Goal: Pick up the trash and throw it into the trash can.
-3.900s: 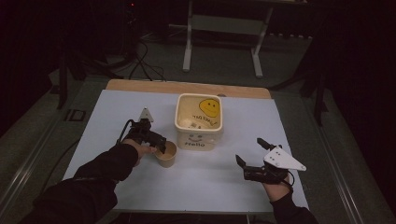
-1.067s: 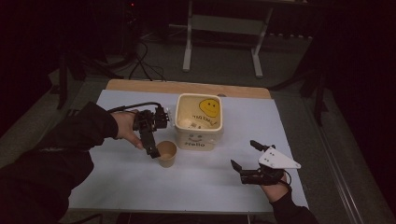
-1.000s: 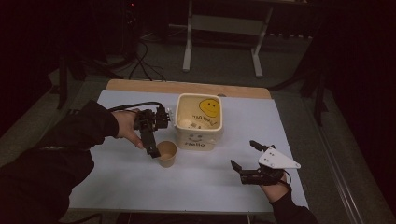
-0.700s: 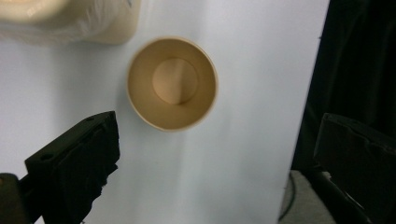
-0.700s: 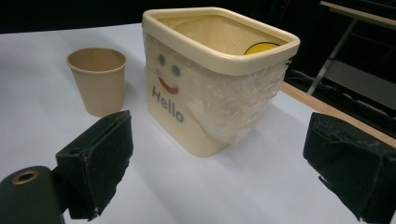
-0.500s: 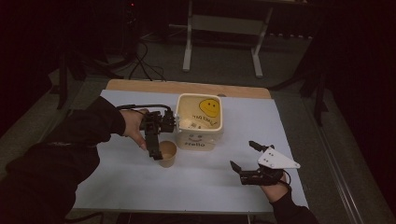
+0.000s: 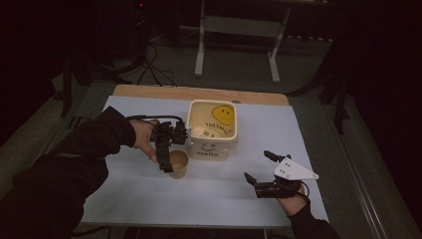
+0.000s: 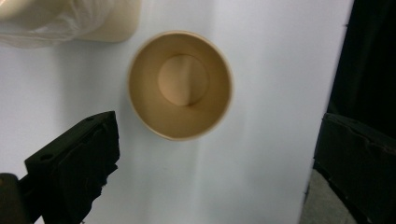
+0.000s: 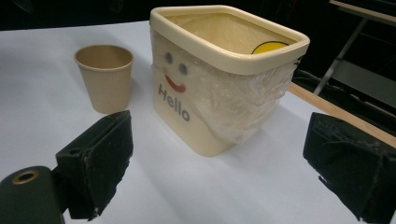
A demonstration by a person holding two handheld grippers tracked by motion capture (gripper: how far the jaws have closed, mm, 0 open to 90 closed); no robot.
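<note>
Left gripper (image 7: 166,159) is hovering directly above the paper cup (image 7: 178,163), pointing straight down, with its jaws standing wide apart and holding nothing. In the left gripper view the cup (image 8: 180,85) is sitting upright and empty on the white table (image 8: 252,154), its round mouth lying forward of the gap between the two jaws rather than centred in it. This stance is reading as a top-down approach, with the jaws spread wider than the rim so that they can pass down on either side of it.

Moving rightward, the cream bin (image 7: 213,129), lined with clear plastic and marked "Hello", is standing just beside the cup; whether the two are touching cannot be told. That closeness is limiting room on the cup's bin side, so a jaw descending there is likely to be crowding the bin wall or the liner. On the cup's other sides, open table surface is offering free room.

Farther right, the right gripper (image 7: 261,169) is resting low near the table's front edge, well apart from both containers, jaws also spread and empty, facing the bin (image 9: 219,79) and apparently waiting.
</note>
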